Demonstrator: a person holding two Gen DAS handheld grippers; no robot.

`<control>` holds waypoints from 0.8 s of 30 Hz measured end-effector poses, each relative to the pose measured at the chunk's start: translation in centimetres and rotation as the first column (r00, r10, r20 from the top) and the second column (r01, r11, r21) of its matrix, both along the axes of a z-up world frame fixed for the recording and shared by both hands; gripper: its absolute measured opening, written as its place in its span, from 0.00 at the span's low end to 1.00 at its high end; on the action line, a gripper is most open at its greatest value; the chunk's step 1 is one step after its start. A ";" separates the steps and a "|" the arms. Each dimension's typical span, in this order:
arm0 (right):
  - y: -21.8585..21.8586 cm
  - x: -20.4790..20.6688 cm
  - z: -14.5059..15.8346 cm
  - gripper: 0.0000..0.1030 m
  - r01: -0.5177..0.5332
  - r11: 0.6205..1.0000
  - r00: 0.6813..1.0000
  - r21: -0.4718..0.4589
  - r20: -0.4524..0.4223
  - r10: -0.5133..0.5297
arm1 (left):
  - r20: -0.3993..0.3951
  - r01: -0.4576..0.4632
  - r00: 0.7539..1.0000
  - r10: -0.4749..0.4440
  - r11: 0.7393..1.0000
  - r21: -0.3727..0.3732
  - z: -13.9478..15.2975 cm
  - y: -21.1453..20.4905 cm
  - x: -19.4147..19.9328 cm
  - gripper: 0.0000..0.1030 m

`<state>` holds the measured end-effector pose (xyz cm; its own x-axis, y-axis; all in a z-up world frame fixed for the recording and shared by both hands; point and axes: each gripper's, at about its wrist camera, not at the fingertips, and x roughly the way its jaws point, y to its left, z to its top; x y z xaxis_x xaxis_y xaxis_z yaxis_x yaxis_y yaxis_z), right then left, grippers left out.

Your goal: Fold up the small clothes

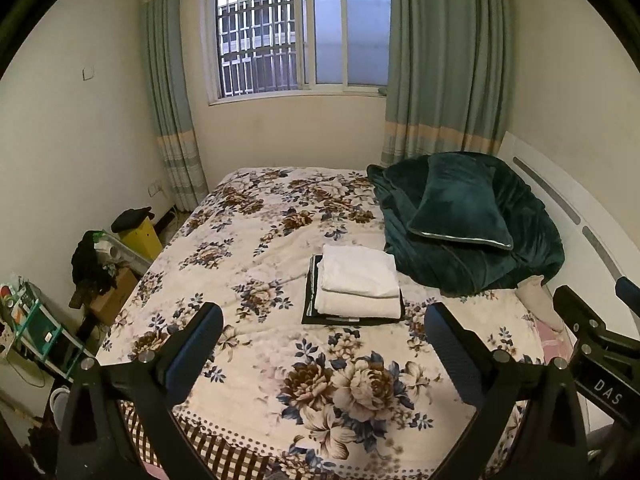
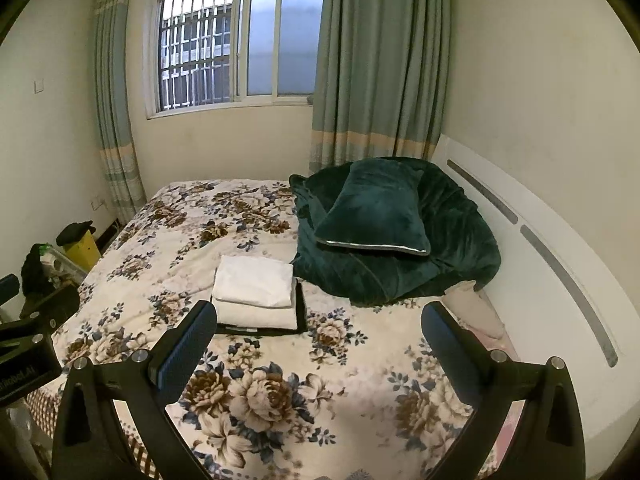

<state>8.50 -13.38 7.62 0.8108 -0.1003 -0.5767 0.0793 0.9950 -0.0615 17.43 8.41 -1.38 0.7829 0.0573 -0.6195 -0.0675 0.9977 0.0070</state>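
A small stack of folded clothes lies in the middle of the floral bedspread (image 1: 256, 248) (image 2: 168, 240): two white folded pieces (image 1: 358, 286) (image 2: 256, 292) on top of a black folded piece (image 1: 310, 300) (image 2: 301, 308). My left gripper (image 1: 324, 336) hovers open above the near part of the bed, short of the stack, nothing between its fingers. My right gripper (image 2: 320, 332) is also open and empty, a little to the right of the stack. Each gripper shows at the edge of the other's view.
A dark green quilt (image 1: 512, 256) (image 2: 448, 256) with a matching pillow (image 1: 460, 208) (image 2: 372, 212) is heaped at the right by the white headboard (image 1: 568, 208) (image 2: 532, 224). Left of the bed stand a yellow box (image 1: 142, 236), cardboard boxes and clutter. Window and curtains behind.
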 end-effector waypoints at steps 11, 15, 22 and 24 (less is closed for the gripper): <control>-0.2 1.0 -0.3 1.00 -0.025 1.000 0.999 0.011 -0.022 0.026 | -0.021 -0.005 1.000 0.005 1.000 -0.001 -0.2 0.6 0.3 1.00; -0.2 1.3 -0.6 1.00 -0.032 0.999 0.999 0.009 -0.031 0.033 | -0.019 -0.003 1.000 0.003 1.000 0.002 -0.1 0.7 0.5 1.00; 0.0 1.7 -0.6 1.00 -0.039 0.999 0.999 0.017 -0.031 0.040 | -0.016 0.003 1.000 -0.003 1.000 -0.009 -0.1 1.3 0.6 1.00; 0.1 1.8 -0.6 1.00 -0.038 0.999 0.999 0.015 -0.031 0.039 | -0.018 0.001 1.000 -0.001 1.000 -0.012 0.0 1.6 0.6 1.00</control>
